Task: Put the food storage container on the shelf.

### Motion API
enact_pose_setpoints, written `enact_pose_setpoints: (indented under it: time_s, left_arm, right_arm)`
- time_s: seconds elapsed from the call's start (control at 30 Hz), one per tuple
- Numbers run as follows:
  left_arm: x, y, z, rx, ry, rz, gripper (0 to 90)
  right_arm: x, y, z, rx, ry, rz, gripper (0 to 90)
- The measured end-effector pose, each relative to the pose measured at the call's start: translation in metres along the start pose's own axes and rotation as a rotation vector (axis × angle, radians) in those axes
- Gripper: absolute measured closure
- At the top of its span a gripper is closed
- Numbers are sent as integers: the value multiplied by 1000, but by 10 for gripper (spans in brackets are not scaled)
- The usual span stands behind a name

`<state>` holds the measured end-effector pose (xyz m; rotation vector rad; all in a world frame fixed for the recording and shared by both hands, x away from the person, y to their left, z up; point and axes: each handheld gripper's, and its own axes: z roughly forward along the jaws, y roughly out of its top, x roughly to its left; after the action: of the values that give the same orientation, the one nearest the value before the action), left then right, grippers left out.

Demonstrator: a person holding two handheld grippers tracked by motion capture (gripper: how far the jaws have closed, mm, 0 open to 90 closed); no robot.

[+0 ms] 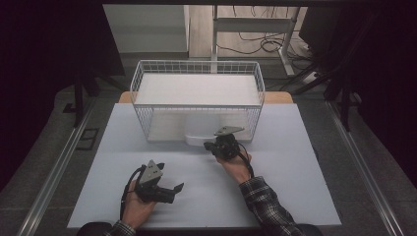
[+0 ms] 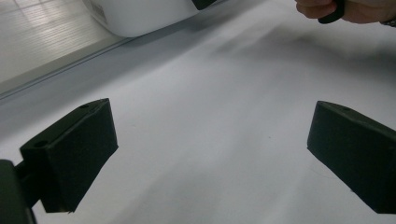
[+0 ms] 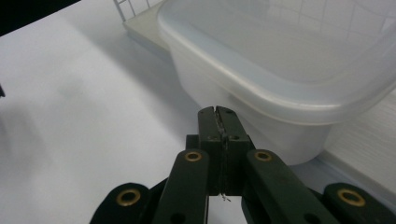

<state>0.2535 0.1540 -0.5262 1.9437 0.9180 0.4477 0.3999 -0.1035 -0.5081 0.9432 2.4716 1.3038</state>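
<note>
A translucent white plastic container (image 1: 198,132) sticks out of the front of a white wire basket (image 1: 196,62) at the middle of the table. In the right gripper view the container (image 3: 280,60) has a rounded rim. My right gripper (image 3: 218,113) is shut with nothing between its jaws. Its tips sit just below that rim, close to the container's wall; whether they touch I cannot tell. From above, the right gripper (image 1: 210,145) is at the container's front right corner. My left gripper (image 1: 173,192) rests low over the table near the front left, open and empty (image 2: 210,154).
The white table (image 1: 275,187) stretches to both sides of the basket. Dark floor and metal rails (image 1: 54,177) flank the table. The person's right hand (image 2: 350,9) appears at the top right of the left gripper view, with the container (image 2: 140,14) at the top.
</note>
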Motion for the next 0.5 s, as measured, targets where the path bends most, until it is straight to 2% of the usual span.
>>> enact_pose_setpoints:
  time_s: [0.3, 0.33, 0.5]
  left_arm:
    - [1, 0, -1, 0, 15, -1, 11]
    - [1, 0, -1, -4, 17, -2, 11]
    - [2, 0, -2, -11, 18, -10, 11]
  right_arm:
    - [0, 6, 10, 10, -4, -20, 891]
    - [1, 8, 13, 11, -10, -33, 890]
    - [-1, 12, 17, 10, -26, -34, 890]
